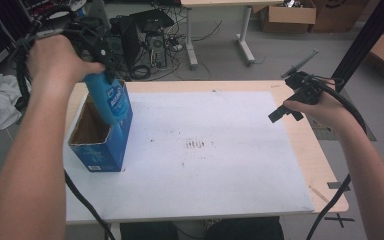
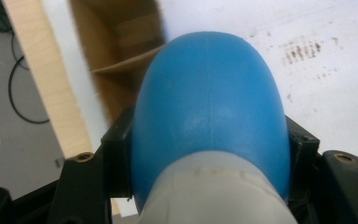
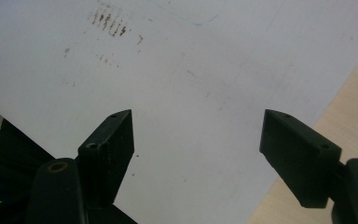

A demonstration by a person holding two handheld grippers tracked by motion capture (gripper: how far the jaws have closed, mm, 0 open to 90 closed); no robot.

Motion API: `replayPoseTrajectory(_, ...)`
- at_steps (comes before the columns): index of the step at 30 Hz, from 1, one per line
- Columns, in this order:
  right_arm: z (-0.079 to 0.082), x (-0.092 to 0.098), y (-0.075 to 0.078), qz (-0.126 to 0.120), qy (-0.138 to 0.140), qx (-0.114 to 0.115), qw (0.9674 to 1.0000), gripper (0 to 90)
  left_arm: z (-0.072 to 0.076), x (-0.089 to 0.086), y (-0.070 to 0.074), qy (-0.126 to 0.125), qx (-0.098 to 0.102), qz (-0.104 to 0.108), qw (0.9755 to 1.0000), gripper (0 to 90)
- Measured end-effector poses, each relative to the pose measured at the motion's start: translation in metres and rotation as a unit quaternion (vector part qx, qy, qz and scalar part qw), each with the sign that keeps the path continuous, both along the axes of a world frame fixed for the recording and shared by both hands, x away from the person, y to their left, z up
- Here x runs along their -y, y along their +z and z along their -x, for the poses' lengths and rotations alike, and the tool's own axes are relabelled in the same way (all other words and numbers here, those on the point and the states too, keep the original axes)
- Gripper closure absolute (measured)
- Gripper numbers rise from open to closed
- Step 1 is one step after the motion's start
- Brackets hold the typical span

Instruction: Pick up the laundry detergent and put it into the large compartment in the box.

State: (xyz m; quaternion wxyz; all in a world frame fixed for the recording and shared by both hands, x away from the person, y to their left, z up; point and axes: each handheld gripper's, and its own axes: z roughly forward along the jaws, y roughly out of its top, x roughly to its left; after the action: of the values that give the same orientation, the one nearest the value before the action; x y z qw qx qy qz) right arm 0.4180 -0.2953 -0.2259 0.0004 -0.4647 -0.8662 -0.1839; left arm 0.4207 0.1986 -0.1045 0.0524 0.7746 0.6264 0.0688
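The left gripper (image 1: 101,65) has its jaws clamped on either side of a blue bottle (image 1: 109,102), which hangs below it, tilted, over the open top of a blue cardboard box (image 1: 99,136) standing directly beneath on the white sheet (image 1: 205,155). Well apart on the other side, the right gripper (image 1: 286,113) hovers with jaws spread wide and nothing between them, the sheet and the wooden table (image 1: 312,150) edge lying below it.

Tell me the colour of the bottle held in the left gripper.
Blue, with a pale whitish band; the bottle shows best in the left gripper view.
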Motion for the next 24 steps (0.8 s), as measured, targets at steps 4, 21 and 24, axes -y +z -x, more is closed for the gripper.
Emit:
replayPoseTrajectory(4, -0.001, 0.000, 0.000, 0.000, -0.002, -0.002, 1.0000, 26.4, 0.001, -0.014, 0.003, 0.016, 0.001, -0.002, 0.9999, 38.3)
replayPoseTrajectory(21, -0.002, 0.002, 0.002, 0.001, -0.006, -0.004, 1.0000, 26.4, -0.003, -0.046, -0.013, 0.070, -0.014, -0.013, 0.9974, 38.2)
replayPoseTrajectory(24, -0.002, 0.002, 0.000, 0.002, -0.006, -0.004, 1.0000, 26.4, -0.004, -0.048, -0.021, 0.072, -0.016, -0.013, 0.9972, 38.2)
